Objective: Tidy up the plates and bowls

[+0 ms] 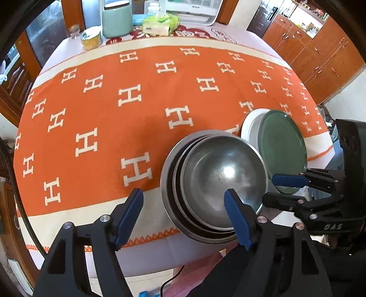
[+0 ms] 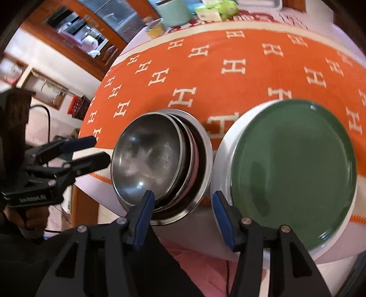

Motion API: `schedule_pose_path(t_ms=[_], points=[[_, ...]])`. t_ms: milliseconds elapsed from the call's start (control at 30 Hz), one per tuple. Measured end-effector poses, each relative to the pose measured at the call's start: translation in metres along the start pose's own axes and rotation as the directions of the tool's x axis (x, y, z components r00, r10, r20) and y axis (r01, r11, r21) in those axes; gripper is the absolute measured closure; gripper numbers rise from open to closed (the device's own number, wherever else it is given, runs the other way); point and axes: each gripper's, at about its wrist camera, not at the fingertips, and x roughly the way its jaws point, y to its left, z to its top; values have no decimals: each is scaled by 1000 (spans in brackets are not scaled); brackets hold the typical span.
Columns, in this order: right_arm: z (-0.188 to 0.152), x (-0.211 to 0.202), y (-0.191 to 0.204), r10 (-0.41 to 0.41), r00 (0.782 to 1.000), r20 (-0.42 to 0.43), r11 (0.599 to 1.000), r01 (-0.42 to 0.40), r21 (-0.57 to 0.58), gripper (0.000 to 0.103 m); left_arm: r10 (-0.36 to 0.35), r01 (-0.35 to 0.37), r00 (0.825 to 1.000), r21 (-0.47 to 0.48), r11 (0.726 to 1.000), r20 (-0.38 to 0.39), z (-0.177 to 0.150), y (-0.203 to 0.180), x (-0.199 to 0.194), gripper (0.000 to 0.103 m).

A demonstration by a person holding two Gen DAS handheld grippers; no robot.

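Observation:
A nested stack of steel bowls sits at the table's near edge; it also shows in the right wrist view. Right of it a green plate lies on a white plate, also seen in the right wrist view as green plate on white plate. My left gripper is open and empty, its right finger over the bowls' near rim. My right gripper is open and empty, in front of the gap between bowls and plates; it shows in the left wrist view.
An orange cloth with white H marks covers the table. At the far edge stand a pale green canister, a yellow jar and a tissue pack. Wooden cabinets stand at the right.

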Motion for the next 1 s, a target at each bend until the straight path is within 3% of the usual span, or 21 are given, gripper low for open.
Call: schedule_pose_path(t_ms=[400,567,900,1000], points=[[-1,21,-15,131,989,-72,975,-115,189,50,-12,9,997,-40,999,-77,-9,16,35,31],[1,26,-20,135,988,-76,962,-113,251,50,-39,34,996,-74,997,-75,-15,18,45,31],[1,37,-21,146,985,-97,950,-112,290,50,-43,41,995,-30,999,-84,-22,1,57,34],[2,39,-22,147,984,-100,948,-111,298,56,-46,43,995,-31,999,-89,-22,-1,62,37]])
